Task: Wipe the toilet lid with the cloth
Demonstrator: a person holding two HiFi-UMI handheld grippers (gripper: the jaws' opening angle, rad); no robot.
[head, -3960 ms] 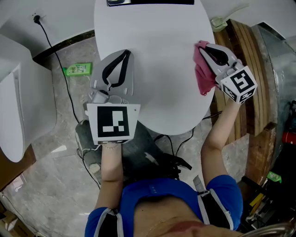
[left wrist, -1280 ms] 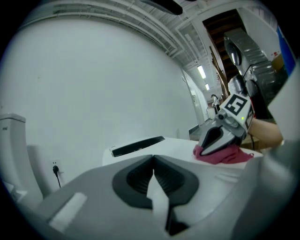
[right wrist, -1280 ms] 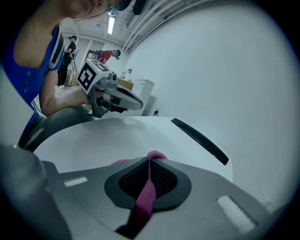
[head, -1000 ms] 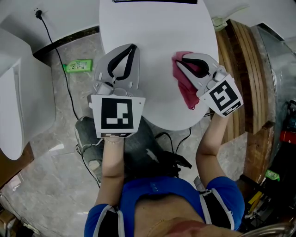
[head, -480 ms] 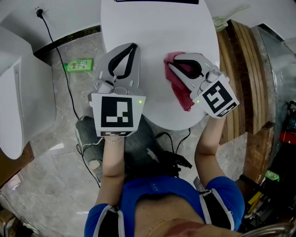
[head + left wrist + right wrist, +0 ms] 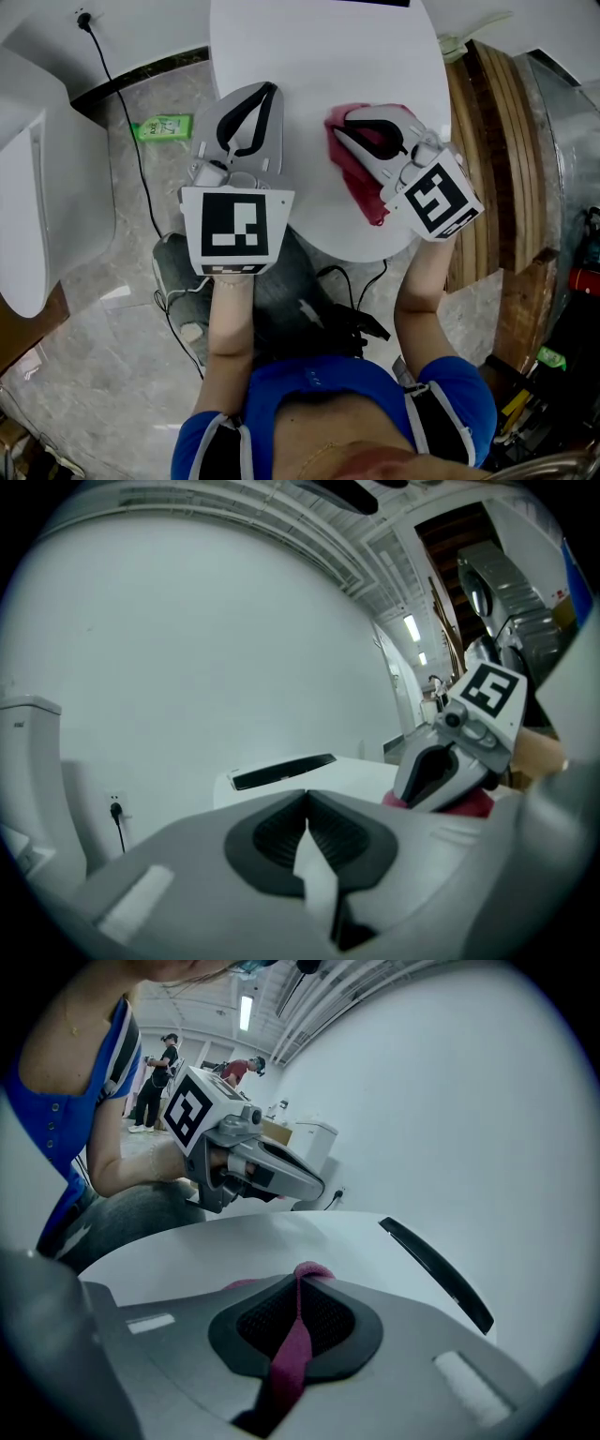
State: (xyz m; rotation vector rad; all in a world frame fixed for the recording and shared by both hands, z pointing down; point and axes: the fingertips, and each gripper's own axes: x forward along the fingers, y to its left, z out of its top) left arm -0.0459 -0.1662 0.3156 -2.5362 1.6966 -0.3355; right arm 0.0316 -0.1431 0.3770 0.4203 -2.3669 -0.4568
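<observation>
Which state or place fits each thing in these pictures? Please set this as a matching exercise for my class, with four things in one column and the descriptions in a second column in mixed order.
Things
1. cloth
2. left gripper
3. toilet lid
4. green packet

Descriptions
A. lying on the floor near the wall
B. jaws together, nothing held
C. red, pinched in the right gripper
D. white, the surface under the cloth

Pairs: 1-C, 2-B, 3-D, 4-A
</observation>
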